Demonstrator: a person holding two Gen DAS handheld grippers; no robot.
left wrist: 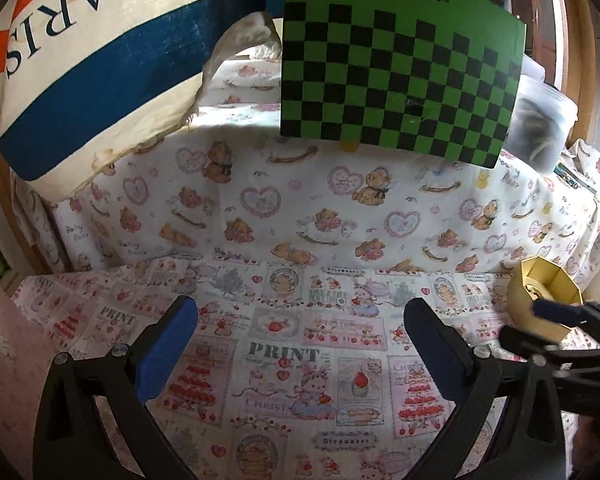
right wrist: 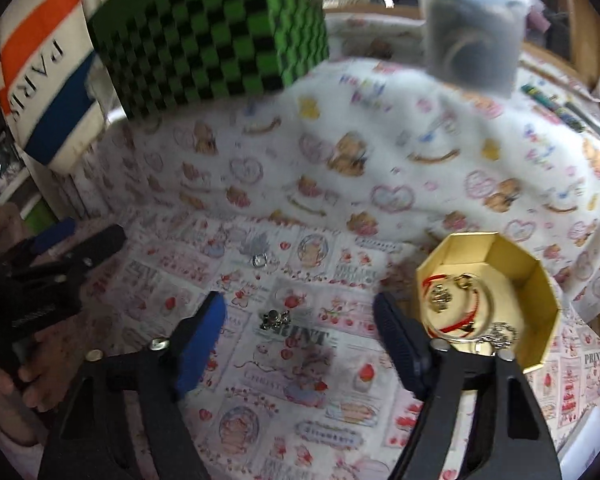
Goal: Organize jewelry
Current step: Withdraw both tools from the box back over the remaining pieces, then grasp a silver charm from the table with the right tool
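While the gold box (right wrist: 538,280) already holds several pieces, a small dark cluster (right wrist: 275,317) lies loose on the printed cloth (right wrist: 300,400) — between the right gripper (right wrist: 300,320)'s wide, empty jaws. Next: lower and close. The left gripper (left wrist: 300,330) gapes, empty.

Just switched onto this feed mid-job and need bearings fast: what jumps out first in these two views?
The green-and-black checkerboard propped at the back dominates, with a striped PARIS bag to its left. On the printed cloth, a gold octagonal box at the right holds jewelry with red cord, close beside the open right gripper. Two loose pieces lie on the cloth: a dark cluster ahead of its jaws and a small ring farther back.
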